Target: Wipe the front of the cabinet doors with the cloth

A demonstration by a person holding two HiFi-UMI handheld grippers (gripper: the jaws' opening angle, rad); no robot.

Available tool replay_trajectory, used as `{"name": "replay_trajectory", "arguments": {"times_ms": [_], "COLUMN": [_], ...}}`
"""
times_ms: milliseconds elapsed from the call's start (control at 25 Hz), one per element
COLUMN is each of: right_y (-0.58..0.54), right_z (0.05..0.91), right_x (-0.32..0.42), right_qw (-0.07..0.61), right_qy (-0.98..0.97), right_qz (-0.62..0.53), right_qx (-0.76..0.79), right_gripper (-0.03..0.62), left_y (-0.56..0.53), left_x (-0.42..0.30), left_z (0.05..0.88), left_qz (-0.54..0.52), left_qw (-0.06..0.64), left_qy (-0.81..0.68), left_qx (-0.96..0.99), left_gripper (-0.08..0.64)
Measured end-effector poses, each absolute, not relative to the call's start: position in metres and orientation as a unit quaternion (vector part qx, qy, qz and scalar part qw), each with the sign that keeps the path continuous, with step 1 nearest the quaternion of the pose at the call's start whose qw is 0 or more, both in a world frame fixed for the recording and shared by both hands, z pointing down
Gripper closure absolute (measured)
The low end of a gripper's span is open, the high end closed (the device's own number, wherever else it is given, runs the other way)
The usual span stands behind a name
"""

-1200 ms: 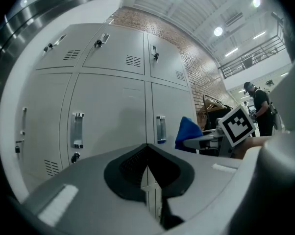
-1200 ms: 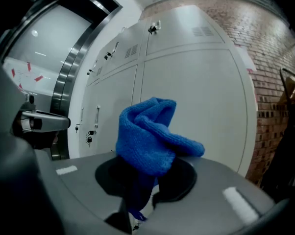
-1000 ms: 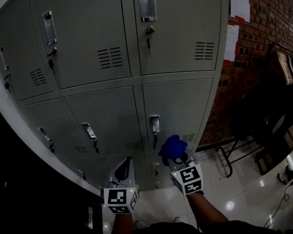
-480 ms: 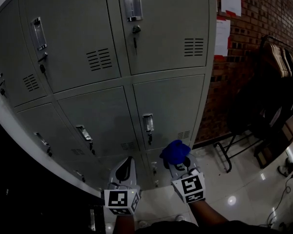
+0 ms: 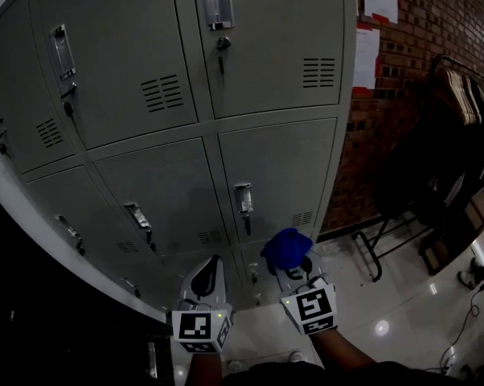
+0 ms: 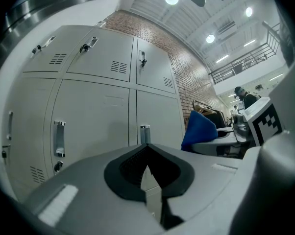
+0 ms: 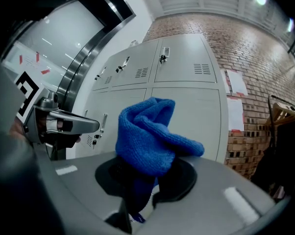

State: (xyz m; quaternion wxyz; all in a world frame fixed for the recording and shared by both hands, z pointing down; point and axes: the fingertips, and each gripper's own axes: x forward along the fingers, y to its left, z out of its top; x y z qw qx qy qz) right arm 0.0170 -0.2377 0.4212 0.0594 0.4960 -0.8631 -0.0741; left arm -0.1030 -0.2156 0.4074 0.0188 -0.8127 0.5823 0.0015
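Note:
Grey metal cabinet doors [image 5: 274, 175] fill the head view, each with a handle and vent slots. A bunched blue cloth [image 5: 286, 248] sticks up from my right gripper [image 5: 293, 265], whose jaws are shut on it; the same cloth [image 7: 150, 141] fills the middle of the right gripper view. The cloth hangs a little in front of the lower right door, apart from it. My left gripper [image 5: 207, 278] is held beside the right one, shut with nothing in it. The left gripper view shows the doors [image 6: 93, 116] ahead and the cloth [image 6: 199, 129] at the right.
A brick wall [image 5: 403, 95] with pinned papers [image 5: 367, 59] stands right of the cabinet. A dark clothes rack [image 5: 459, 135] and a metal frame [image 5: 379, 252] stand on the glossy floor [image 5: 387, 328] at the right.
The view has shifted slightly right and down along the cabinet. Both grippers have kept their pose, the cloth still in the right one.

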Motion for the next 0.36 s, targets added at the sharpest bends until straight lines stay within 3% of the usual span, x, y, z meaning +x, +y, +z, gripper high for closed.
{"name": "replay_trajectory", "arguments": {"times_ms": [360], "right_y": [-0.2336], "right_z": [0.4205], "right_x": [0.0130], "right_qw": [0.055], "right_qy": [-0.866], "right_qz": [-0.078], "right_qx": [0.491], "right_gripper": [0.509], "left_y": [-0.2123], "left_x": [-0.1034], "left_z": [0.4063], "left_qz": [0.003], "left_qw": [0.019], "left_qy": [0.585], "left_qx": [-0.810], "left_gripper": [0.545]}}
